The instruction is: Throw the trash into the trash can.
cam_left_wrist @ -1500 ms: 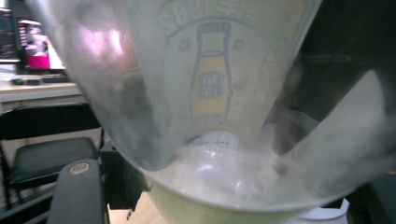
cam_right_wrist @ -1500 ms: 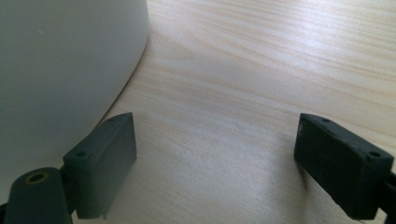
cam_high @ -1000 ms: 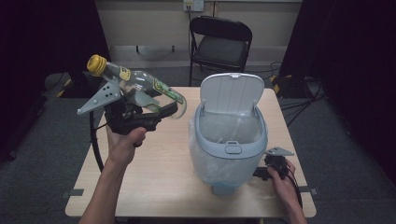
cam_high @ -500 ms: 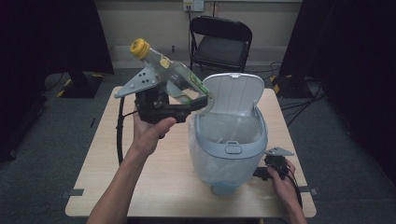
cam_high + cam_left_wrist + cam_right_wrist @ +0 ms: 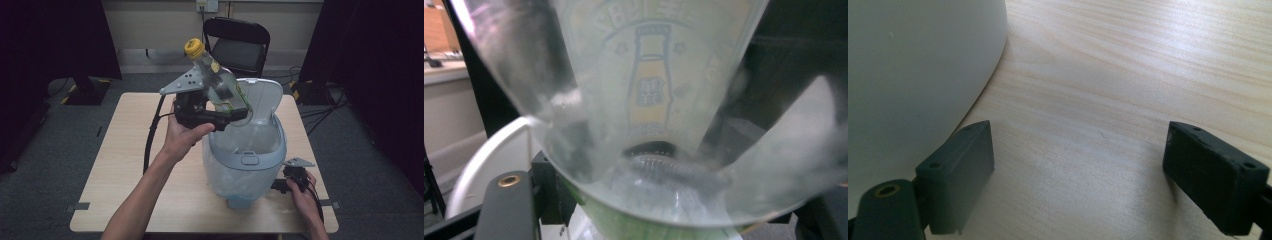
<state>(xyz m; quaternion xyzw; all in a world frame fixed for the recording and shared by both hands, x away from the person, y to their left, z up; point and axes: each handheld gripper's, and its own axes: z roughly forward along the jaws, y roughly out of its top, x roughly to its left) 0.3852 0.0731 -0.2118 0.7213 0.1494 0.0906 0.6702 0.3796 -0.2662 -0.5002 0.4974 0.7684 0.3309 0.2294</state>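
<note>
Bottle (image 5: 220, 85), clear, yellow cap, tilted, clamped in my left gripper (image 5: 227, 116) above the bin (image 5: 245, 157) rim at ten o'clock. Bin lid up. My right gripper (image 5: 1080, 165), jaws wide and empty, rests on the table (image 5: 125, 150) at the bin's four o'clock.

A clear plastic bottle (image 5: 220, 82) with a yellow cap and yellow-green label is held tilted, cap up and away, its base over the rim of the open, bag-lined bin (image 5: 245, 160), seemingly empty.
</note>
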